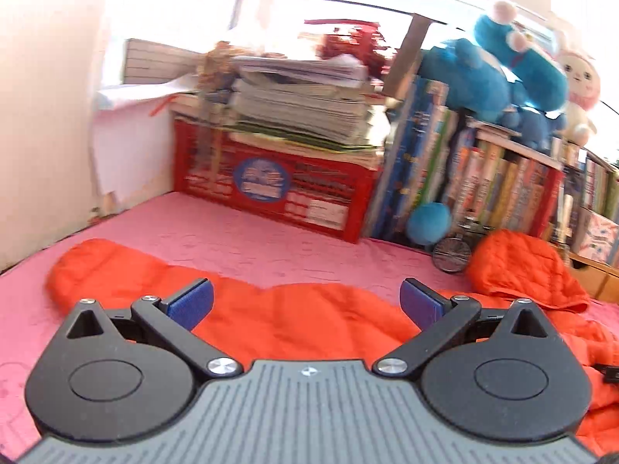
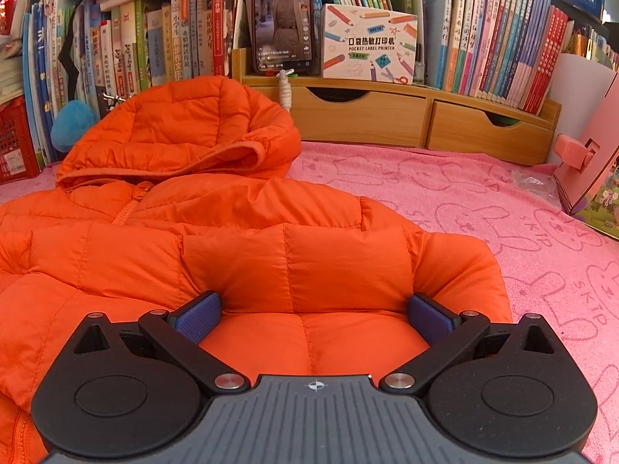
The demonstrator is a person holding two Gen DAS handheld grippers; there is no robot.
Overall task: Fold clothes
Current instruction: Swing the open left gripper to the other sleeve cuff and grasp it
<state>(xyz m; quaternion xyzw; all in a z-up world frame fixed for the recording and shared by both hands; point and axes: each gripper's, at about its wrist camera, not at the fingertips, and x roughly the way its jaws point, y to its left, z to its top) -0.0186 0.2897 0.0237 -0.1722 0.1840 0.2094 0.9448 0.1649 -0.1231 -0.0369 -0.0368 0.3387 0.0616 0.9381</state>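
On a pink towel-like cloth (image 2: pixel 483 208) printed with rabbit outlines lies an orange quilted puffer jacket (image 2: pixel 240 239), front side up, its zip running down from the collar. Its hood (image 2: pixel 185 127) stands puffed up at the far end, toward the books. One sleeve (image 1: pixel 127 266) stretches out flat to the left across the pink cloth, seen from the left wrist camera. The other sleeve is folded in over the jacket's body, forming a padded band (image 2: pixel 348 255) directly ahead of the right gripper.

Right gripper (image 2: pixel 315 315): its jaws are spread wide, blue pads (image 2: pixel 199 317) pressing into or resting against the padded sleeve fabric on either side, nothing clamped between them. Left gripper (image 1: pixel 305 301): jaws also spread wide, held over the jacket near the outstretched sleeve, nothing between its blue pads (image 1: pixel 191 303).

Beyond the hood, a phone (image 2: pixel 282 19) with a lit screen stands upright on a wooden desk organiser with two drawers (image 2: pixel 387 116). Just beside the phone is a box marked "Pocket Label Printer" (image 2: pixel 369 44). Rows of upright books (image 2: pixel 503 38) fill the space behind. In the left view, a red crate (image 1: pixel 278 189) carries a stack of papers (image 1: pixel 305 104), and blue plush toys (image 1: pixel 499 69) sit on top of the books beside a white and pink plush (image 1: pixel 580 85).
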